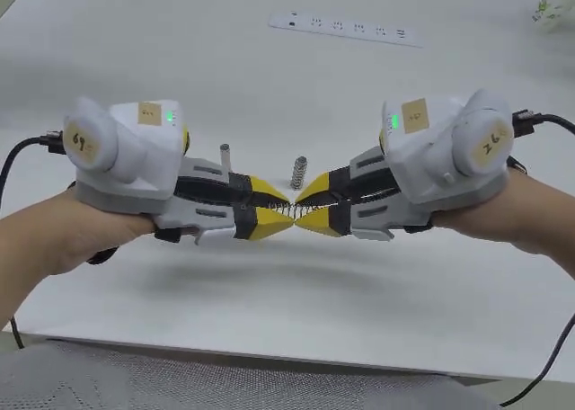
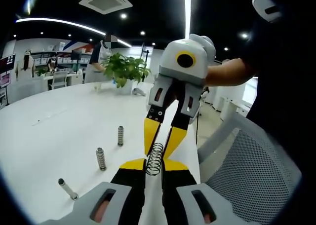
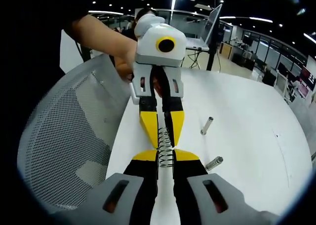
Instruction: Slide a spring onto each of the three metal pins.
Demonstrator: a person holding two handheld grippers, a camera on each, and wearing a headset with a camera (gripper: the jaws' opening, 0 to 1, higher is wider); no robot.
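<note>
A small steel spring (image 1: 292, 212) hangs over the white table (image 1: 296, 293) between the two grippers, which meet tip to tip. My left gripper (image 1: 280, 211) is shut on one end of the spring (image 2: 154, 158), and my right gripper (image 1: 305, 209) is shut on the other end (image 3: 165, 147). Behind them stand a bare metal pin (image 1: 225, 155) and a pin wearing a spring (image 1: 299, 170). In the left gripper view the bare pin (image 2: 66, 188) comes first, followed by two pins with springs (image 2: 100, 158) (image 2: 120, 135).
A white power strip (image 1: 346, 26) lies at the far side of the table. A grey mesh chair (image 1: 180, 378) sits below the near edge. Black cables (image 1: 18, 158) trail from both grippers. A potted plant (image 2: 126, 67) stands at the table's far end.
</note>
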